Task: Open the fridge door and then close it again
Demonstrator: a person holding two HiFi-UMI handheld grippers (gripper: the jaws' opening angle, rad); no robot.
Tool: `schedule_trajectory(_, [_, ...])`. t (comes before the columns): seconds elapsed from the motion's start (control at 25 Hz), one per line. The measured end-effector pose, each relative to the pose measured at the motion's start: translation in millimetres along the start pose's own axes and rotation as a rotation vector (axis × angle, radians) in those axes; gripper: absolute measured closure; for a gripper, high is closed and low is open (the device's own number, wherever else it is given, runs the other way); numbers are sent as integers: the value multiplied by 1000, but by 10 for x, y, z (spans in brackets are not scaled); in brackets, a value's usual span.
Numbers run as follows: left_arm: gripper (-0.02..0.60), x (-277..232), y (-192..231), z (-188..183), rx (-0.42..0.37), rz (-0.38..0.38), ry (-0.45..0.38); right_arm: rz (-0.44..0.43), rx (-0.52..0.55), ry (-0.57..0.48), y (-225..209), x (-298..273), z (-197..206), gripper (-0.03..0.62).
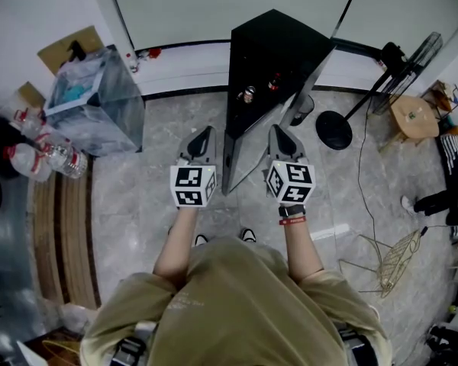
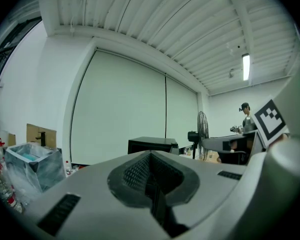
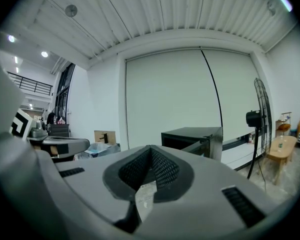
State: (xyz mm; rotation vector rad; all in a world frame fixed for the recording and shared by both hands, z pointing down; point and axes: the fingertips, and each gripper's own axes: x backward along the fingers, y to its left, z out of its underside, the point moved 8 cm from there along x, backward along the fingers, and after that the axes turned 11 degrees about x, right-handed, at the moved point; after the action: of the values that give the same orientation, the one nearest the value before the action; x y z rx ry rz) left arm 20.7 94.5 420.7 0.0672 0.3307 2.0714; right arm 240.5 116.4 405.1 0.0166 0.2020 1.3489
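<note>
Fridge point(image 1: 278, 59): a small black cabinet standing on the floor against the white wall, directly ahead of us and between our two grippers. Its door looks swung open toward us. We see the door's grey edge running down to the floor, and a can and a small bottle point(image 1: 273, 82) show in the opening. From the right gripper view the door also stands away from the cabinet.

We hold the left gripper point(image 1: 205, 133) just left of the door's lower edge and the right gripper point(image 1: 278, 132) just right of it, neither touching the fridge. Both pairs of jaws are pressed together with nothing between them.

The floor point(image 1: 153, 181) is grey marbled tile, with a strip of wooden boards at its left. The wall behind the fridge is made of large white panels above a black baseboard.

To the left sit a clear plastic bin point(image 1: 99, 105), a cluster of plastic bottles point(image 1: 49, 157) and a piece of cardboard point(image 1: 69, 46). To the right stands a black pedestal fan point(image 1: 334, 130), then a small wooden stool point(image 1: 414, 117), and nearer to us a wire frame point(image 1: 397, 258) lies on the tile.
</note>
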Motion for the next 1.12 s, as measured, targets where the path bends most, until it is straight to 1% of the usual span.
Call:
schedule_trajectory(0.32, [562, -6, -45, 22, -4, -14, -1, -17, 3, -5, -27, 7, 11, 572])
schedule_trajectory(0.72, [562, -14, -105, 58, 11, -18, -3, -36, 15, -1, -62, 16, 26, 572])
schedule_trajectory(1.0, [561, 7, -120, 115, 18, -39, -3, -68, 13, -2, -56, 2, 87, 568])
schedule_trajectory(1.12, [561, 17, -120, 143, 21, -44, 2, -69, 1, -7, -76, 10, 119, 567])
